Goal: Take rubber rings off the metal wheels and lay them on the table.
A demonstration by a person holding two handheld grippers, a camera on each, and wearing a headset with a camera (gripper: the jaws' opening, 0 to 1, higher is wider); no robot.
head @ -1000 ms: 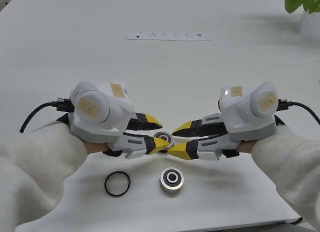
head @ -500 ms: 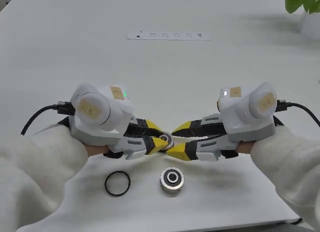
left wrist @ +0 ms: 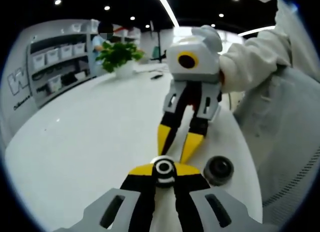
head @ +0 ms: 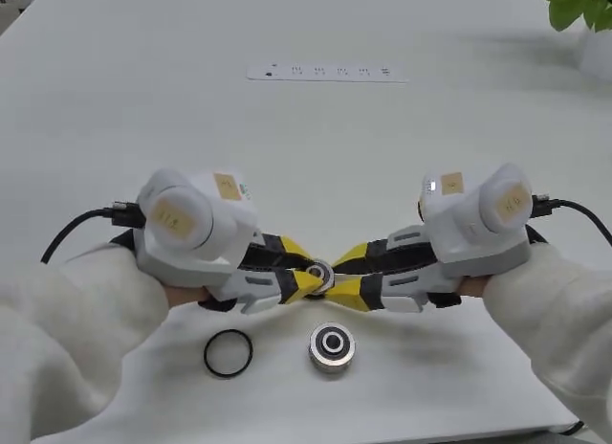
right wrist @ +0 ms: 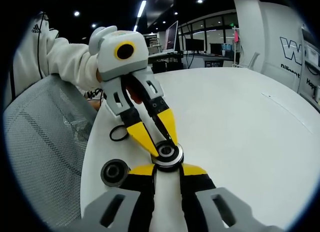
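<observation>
Where the left claw (head: 302, 269) bites, a wheel (head: 319, 272) sits pinched.

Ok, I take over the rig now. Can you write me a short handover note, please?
The left gripper has its fingers shut on a small metal wheel, held above the table.
The right gripper is shut on the same wheel from the opposite side.
Done: one rubber ring lies on the table, beside a second wheel.
Left, it seems: strip the held wheel and lay its ring down.
</observation>
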